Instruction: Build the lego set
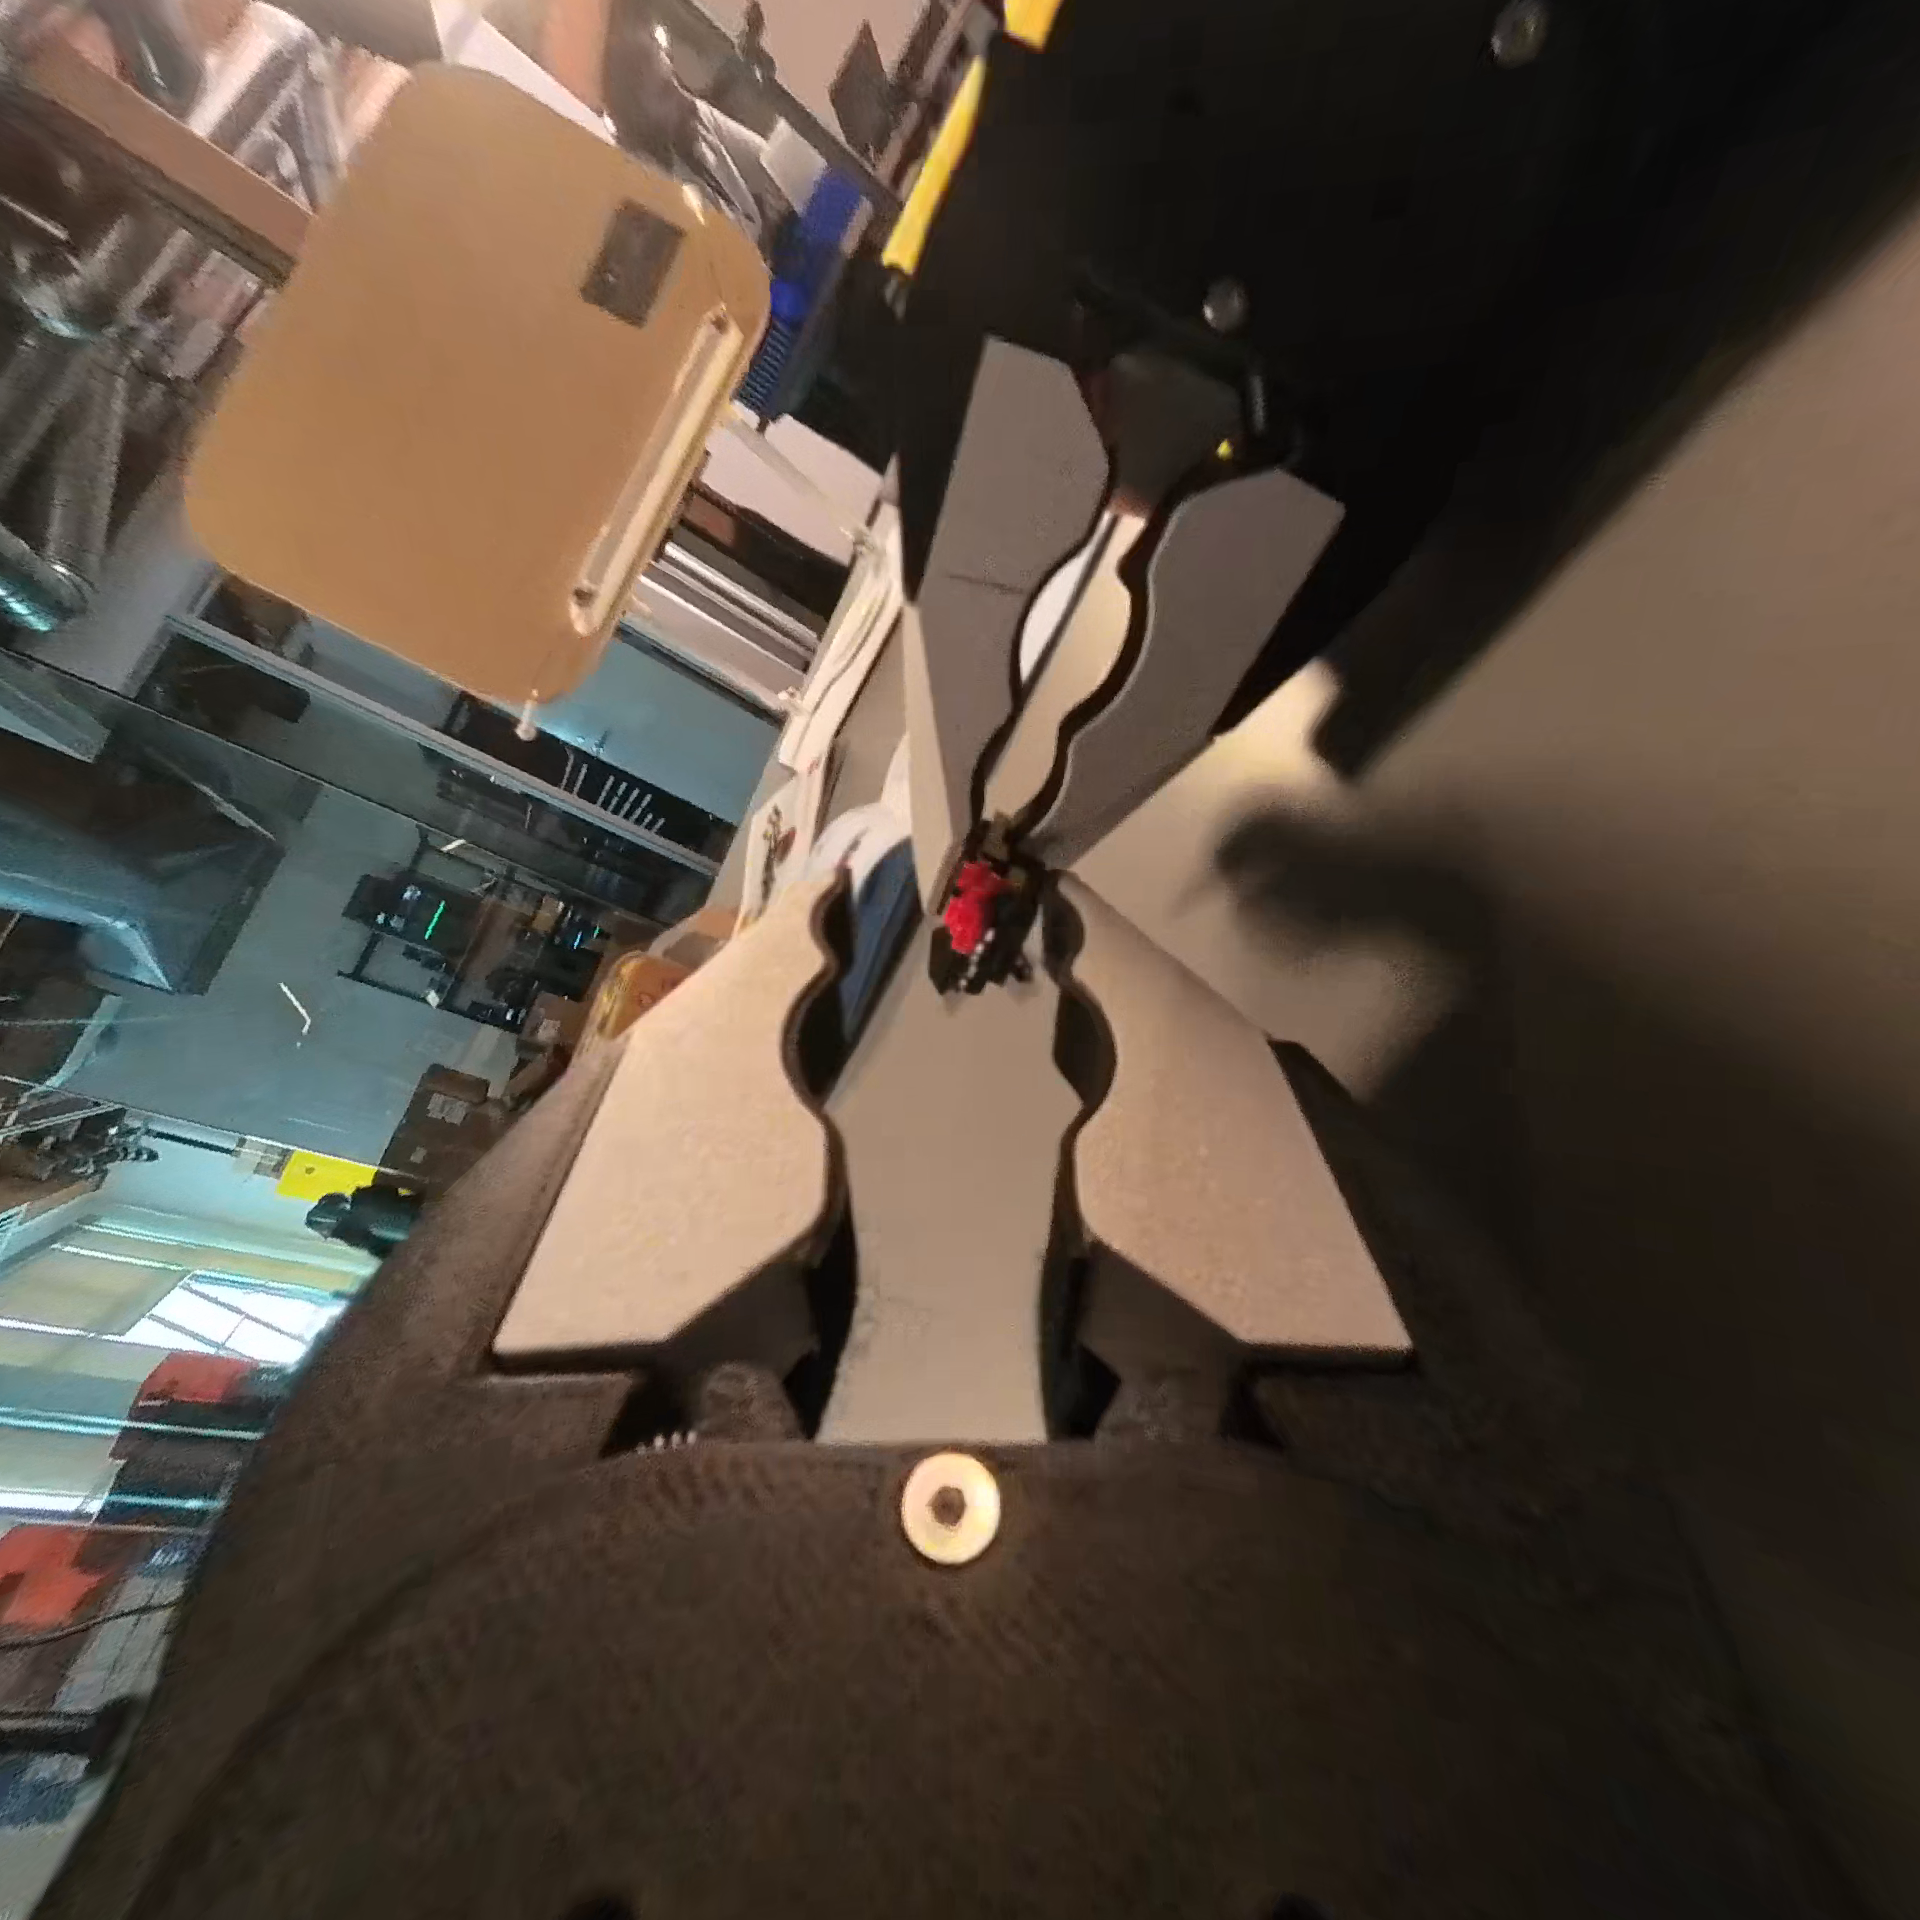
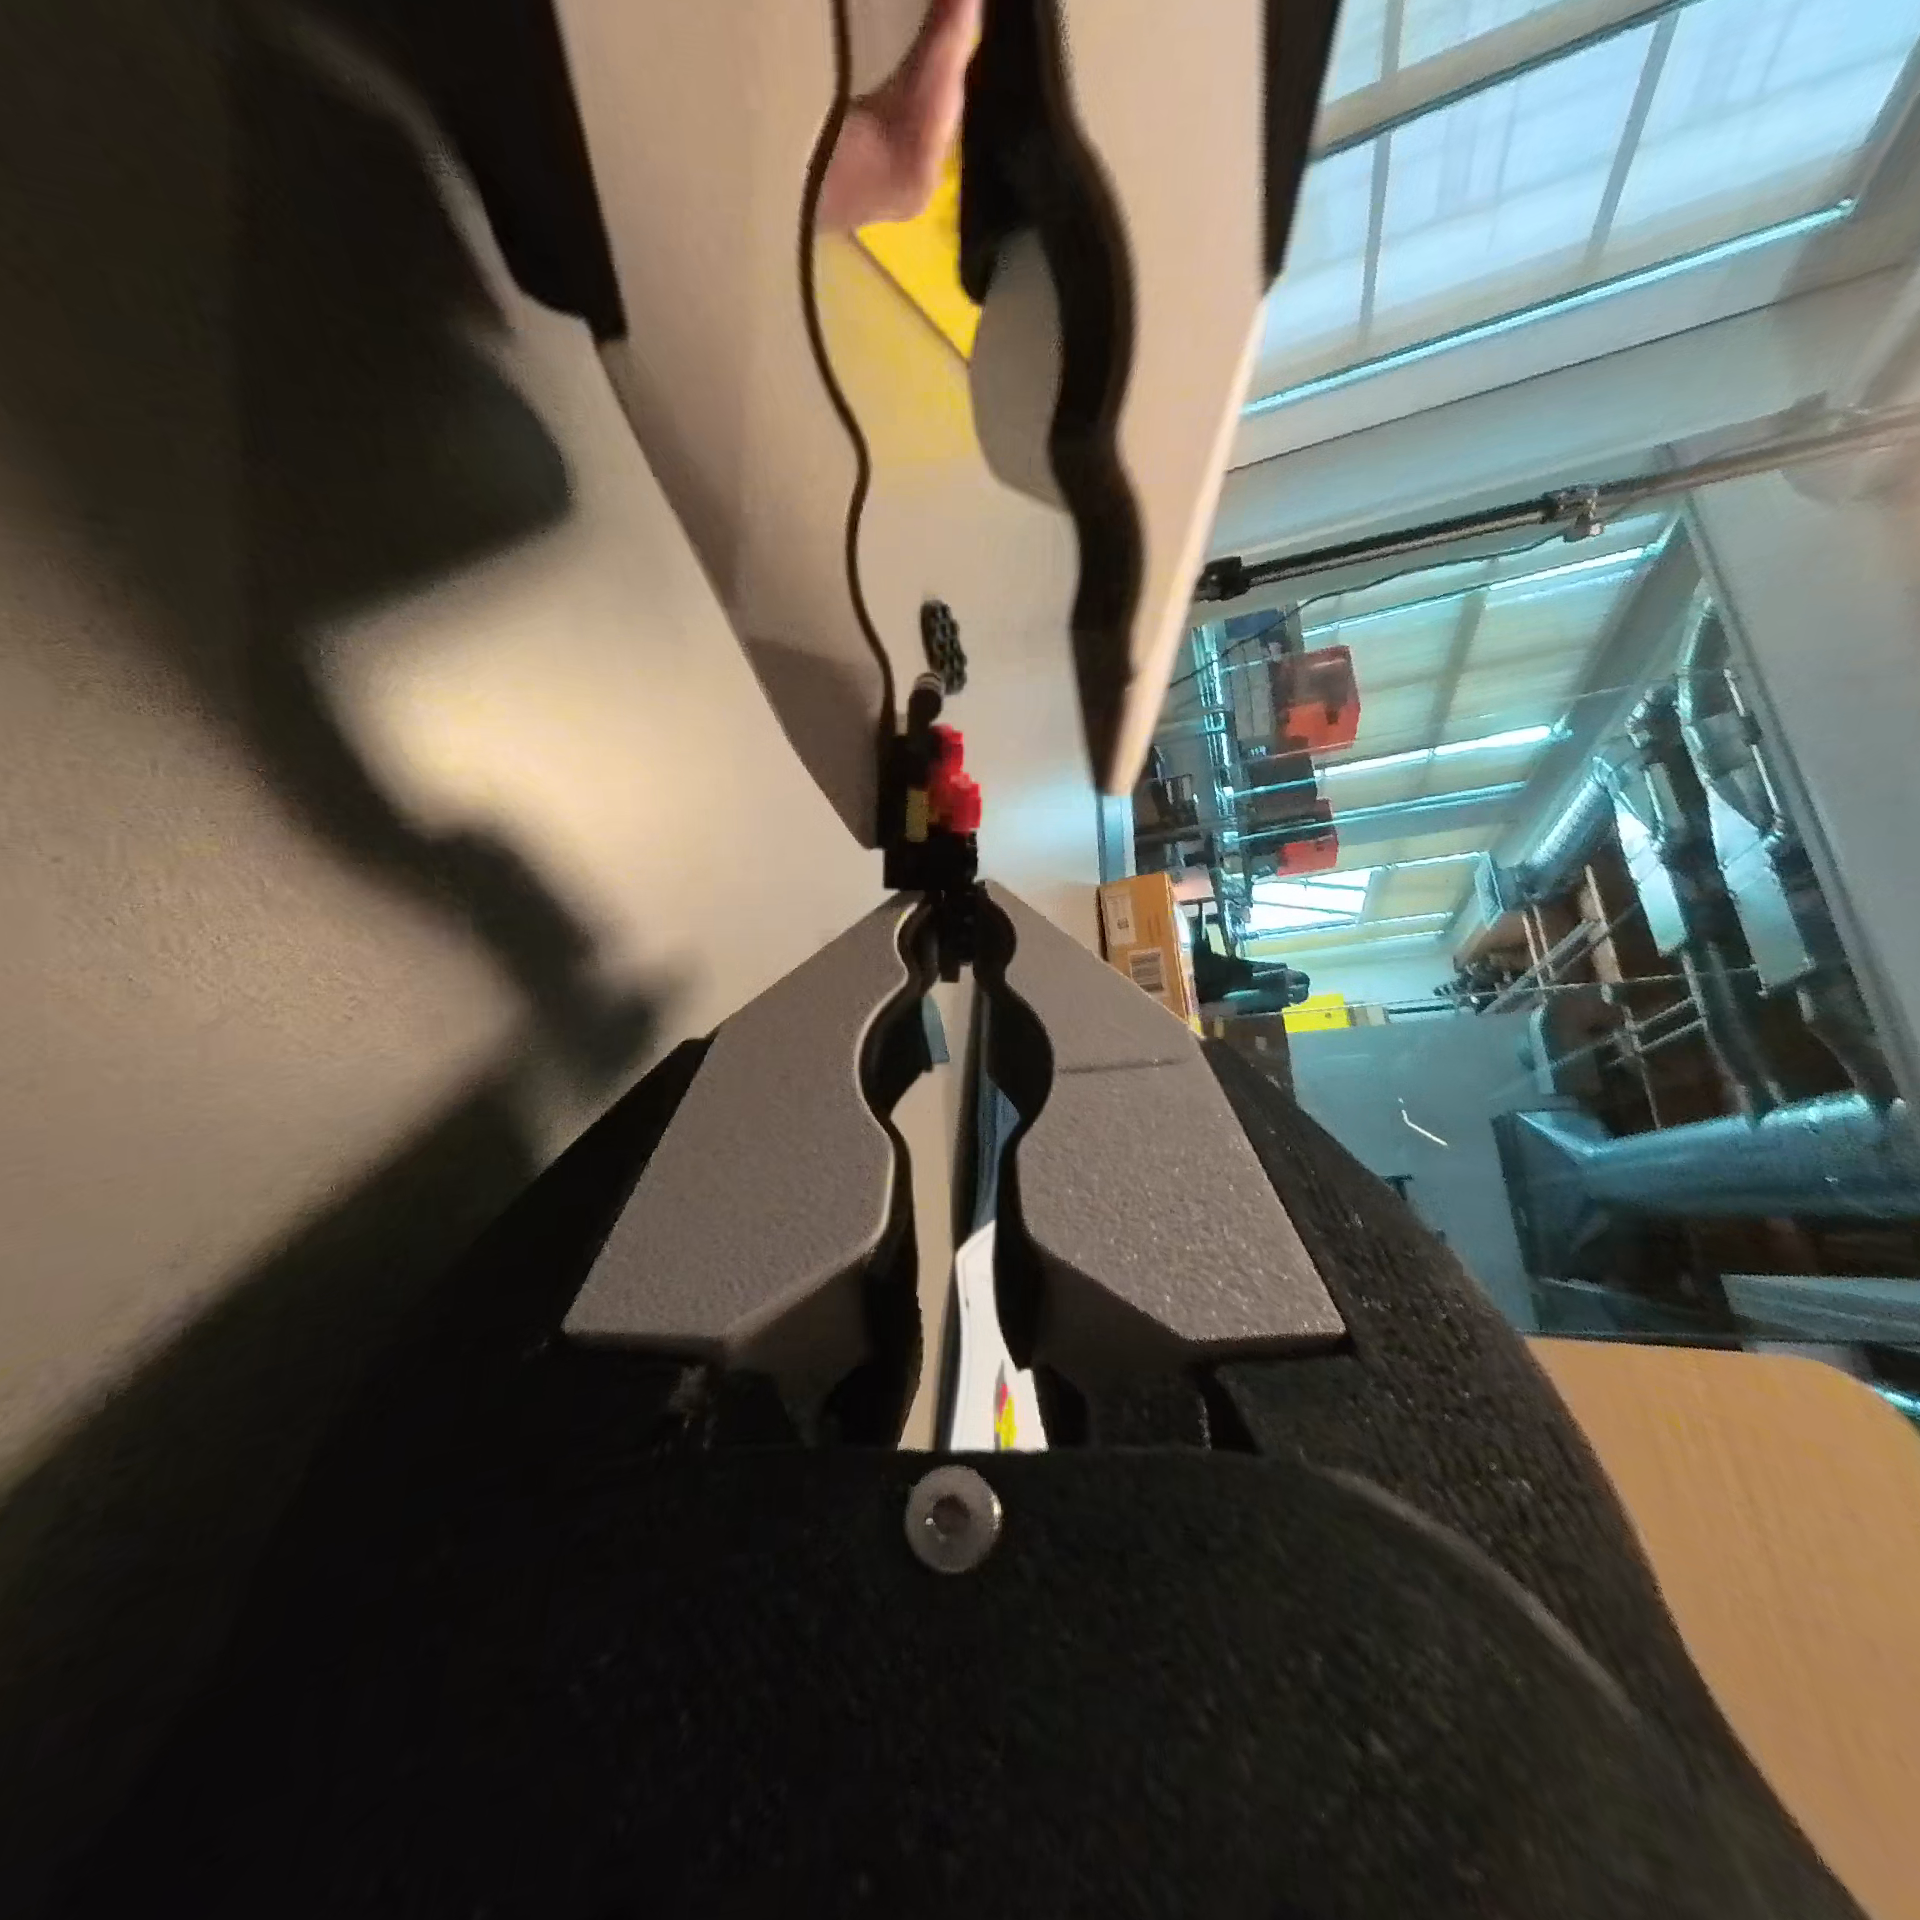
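A small lego model (image 1: 977,914) of red and black bricks, with a bit of yellow, is held just above the grey table (image 1: 1662,831). My right gripper (image 2: 951,920) is shut on the model's black end (image 2: 935,810); it also shows in the left wrist view (image 1: 1003,831), reaching in from the top. My left gripper (image 1: 945,894) is open, with its fingertips on either side of the model. In the right wrist view, the left gripper (image 2: 992,810) has one finger against the model and the other well apart from it. A black round piece (image 2: 943,644) shows just beyond the model.
Both views are rolled sideways. White printed sheets (image 2: 987,1351) lie on the table (image 2: 312,935) under the grippers. A tan wooden panel (image 1: 468,395) stands past the table edge. A hand (image 2: 904,125) and a yellow part (image 2: 904,291) show behind the left gripper. Workshop shelving lies beyond. Only a small space, under 4 cm, lies between the two pairs of fingers.
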A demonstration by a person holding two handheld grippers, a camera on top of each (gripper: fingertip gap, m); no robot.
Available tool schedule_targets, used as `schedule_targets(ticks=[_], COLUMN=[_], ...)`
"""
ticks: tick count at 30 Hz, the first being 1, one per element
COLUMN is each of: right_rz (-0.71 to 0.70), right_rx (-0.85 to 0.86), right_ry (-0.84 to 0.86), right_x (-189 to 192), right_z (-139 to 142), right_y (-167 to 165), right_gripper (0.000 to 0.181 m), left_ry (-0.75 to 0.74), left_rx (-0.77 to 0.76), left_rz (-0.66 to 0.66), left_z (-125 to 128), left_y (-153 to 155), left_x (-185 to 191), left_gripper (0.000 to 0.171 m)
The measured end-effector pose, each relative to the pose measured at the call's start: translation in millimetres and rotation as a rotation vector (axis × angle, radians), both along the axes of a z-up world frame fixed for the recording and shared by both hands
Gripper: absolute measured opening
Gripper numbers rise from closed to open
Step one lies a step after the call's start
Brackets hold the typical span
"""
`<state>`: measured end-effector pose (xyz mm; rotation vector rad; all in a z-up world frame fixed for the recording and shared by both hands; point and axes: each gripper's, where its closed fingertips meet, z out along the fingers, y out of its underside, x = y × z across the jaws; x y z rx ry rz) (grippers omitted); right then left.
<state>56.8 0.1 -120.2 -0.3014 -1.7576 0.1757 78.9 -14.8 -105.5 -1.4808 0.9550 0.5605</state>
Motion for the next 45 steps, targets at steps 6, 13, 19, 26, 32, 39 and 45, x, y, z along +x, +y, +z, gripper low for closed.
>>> schedule_targets(ticks=[6, 13, 19, 26, 32, 39, 45], right_rz=[-0.062, -0.146, -0.212, -0.235, -0.198, -0.096, -0.137], right_rx=[0.091, 0.254, 0.373, 0.361, 0.311, 0.4, 0.323], right_ry=[0.065, 0.099, 0.115, 0.128, 0.192, 0.182, 0.253], right_x=[1, -3, -9, -26, -48, -61, -35], right_z=[8, 9, 11, 12, 23, 22, 41], right_y=[17, 29, 31, 28, 35, 37, 41], right_gripper=[0.003, 0.002, 0.003, 0.002, 0.002, 0.002, 0.002], left_ry=[-0.121, -0.356, -0.485, -0.621, -0.573, -0.805, -0.79], left_rx=[0.058, 0.127, -0.215, -0.157, 0.219, 0.296, 0.319], left_rz=[-0.132, -0.177, -0.124, -0.091, -0.097, 0.034, -0.009], left_z=[19, 49, 11, 25, 72, 87, 89], left_y=[6, 3, 13, 18, 29, 59, 38], left_x=[0, -22, -16, -31, -66, -112, -106], left_gripper=[0.046, 0.051, 0.053, 0.048, 0.042, 0.05, 0.044])
